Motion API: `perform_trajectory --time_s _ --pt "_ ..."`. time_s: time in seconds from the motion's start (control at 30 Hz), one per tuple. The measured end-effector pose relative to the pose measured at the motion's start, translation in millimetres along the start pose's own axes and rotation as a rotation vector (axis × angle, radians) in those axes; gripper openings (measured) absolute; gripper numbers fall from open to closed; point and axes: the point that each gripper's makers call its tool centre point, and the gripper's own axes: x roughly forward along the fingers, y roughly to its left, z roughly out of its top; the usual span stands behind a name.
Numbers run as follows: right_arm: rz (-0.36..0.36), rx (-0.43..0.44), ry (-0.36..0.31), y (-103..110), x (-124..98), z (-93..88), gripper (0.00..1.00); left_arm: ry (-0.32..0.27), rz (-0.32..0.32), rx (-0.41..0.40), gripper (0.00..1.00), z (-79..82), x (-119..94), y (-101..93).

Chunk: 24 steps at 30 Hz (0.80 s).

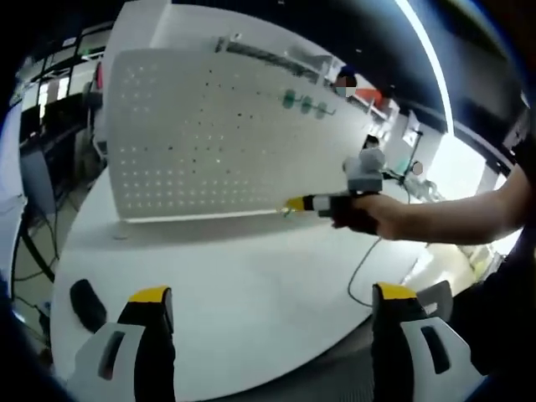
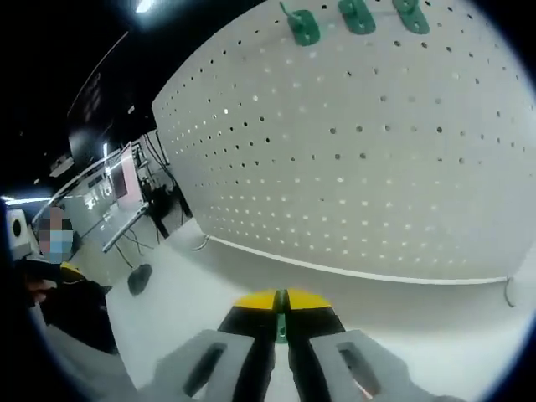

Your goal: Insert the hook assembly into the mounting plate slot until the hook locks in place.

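The right gripper (image 2: 281, 314) is pinched tight on a thin green hook (image 2: 282, 328), low at 6 o'clock, near the white board (image 2: 352, 167). The left gripper (image 1: 272, 306) is wide apart, holding nothing. Next, I think, the hook must go into a hole. Three green hooks (image 2: 356, 15) already hang at 12 o'clock.

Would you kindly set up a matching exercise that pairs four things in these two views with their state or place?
Things:
1. left gripper
2. right gripper
3. green hooks
4. dark object

States or places:
A. mounted high on the white pegboard
B. fingers closed on a thin green piece
C. lying on the white table
D. fingers spread apart, nothing between them

Pairs: 1-D, 2-B, 3-A, 4-C
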Motion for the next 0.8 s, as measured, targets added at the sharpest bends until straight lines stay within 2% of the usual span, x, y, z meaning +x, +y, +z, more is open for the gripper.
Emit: perform_trajectory --time_s 0.5,0.8 --pt "0.064 -0.017 -0.155 37.3 -37.4 59.7 0.0 -0.039 -0.015 0.016 1.0 23.2 4.0 -9.7" --pt "0.089 -0.02 -0.228 54.3 -59.8 82.8 0.0 -0.041 -0.027 0.025 1.0 32.4 11.4 -15.0"
